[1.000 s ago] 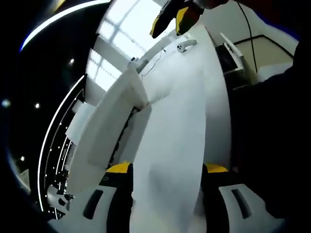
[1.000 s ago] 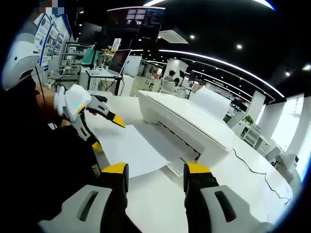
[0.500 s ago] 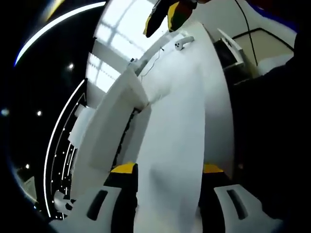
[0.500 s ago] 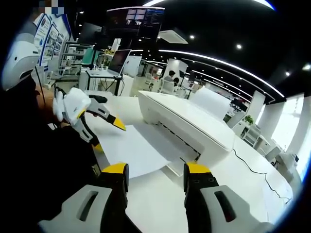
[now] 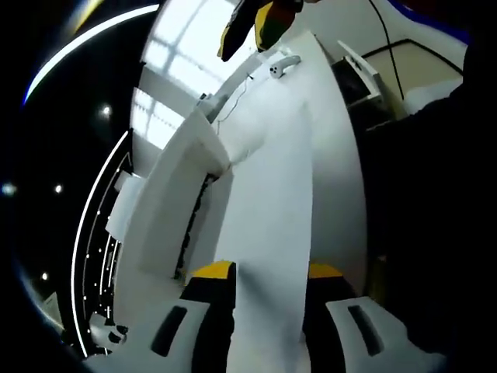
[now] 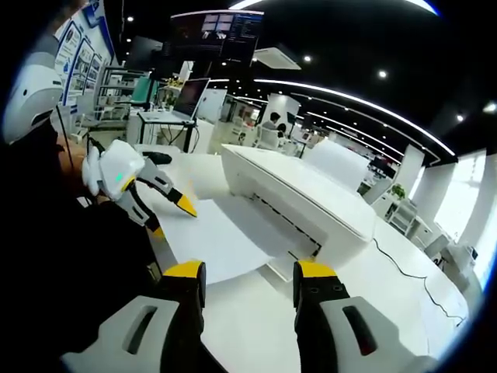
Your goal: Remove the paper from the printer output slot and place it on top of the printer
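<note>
The paper (image 6: pixel 213 241) lies in the printer (image 6: pixel 299 198) output slot, spread over the surface — not yet lifted. The left claw (image 6: pixel 172 219) straddles its near edge, jaws apart; the right claw (image 6: pixel 248 280) hovers open before the printer. The placing on top remains.

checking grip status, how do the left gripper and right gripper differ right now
The left gripper has the paper edge between its jaws, which aren't clamped yet; the right gripper holds nothing, jaws wide. The left sits at the sheet's edge; the right hangs back from the printer. Both have yellow tips.
</note>
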`<state>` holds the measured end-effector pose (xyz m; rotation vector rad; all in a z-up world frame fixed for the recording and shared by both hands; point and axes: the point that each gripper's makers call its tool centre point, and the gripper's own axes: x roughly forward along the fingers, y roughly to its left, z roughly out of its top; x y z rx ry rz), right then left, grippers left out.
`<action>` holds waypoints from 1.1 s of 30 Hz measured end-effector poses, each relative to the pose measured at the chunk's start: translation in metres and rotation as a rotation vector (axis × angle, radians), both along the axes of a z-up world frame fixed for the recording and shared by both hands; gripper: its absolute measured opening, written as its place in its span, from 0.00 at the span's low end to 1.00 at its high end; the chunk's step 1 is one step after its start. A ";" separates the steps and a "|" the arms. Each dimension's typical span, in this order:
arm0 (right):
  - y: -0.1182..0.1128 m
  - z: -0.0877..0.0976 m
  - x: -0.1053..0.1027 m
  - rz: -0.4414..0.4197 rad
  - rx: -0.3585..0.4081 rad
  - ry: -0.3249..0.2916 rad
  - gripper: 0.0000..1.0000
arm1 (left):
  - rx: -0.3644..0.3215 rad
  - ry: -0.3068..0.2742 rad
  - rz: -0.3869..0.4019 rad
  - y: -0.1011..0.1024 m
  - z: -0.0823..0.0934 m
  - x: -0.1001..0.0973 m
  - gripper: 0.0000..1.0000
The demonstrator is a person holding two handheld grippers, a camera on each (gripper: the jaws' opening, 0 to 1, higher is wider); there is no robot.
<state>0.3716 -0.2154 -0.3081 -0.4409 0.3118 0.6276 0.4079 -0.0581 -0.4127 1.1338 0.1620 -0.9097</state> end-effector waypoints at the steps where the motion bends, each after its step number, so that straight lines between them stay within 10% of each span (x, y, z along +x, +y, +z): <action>1: 0.000 0.000 0.000 0.001 0.002 0.000 0.41 | 0.003 -0.005 -0.004 0.000 0.000 -0.001 0.31; 21: -0.001 0.000 0.000 -0.002 0.007 0.000 0.41 | 0.055 -0.042 -0.057 -0.001 0.008 -0.001 0.06; 33: -0.001 0.001 0.000 -0.003 0.006 -0.002 0.41 | -0.005 0.047 -0.090 0.002 0.012 0.000 0.06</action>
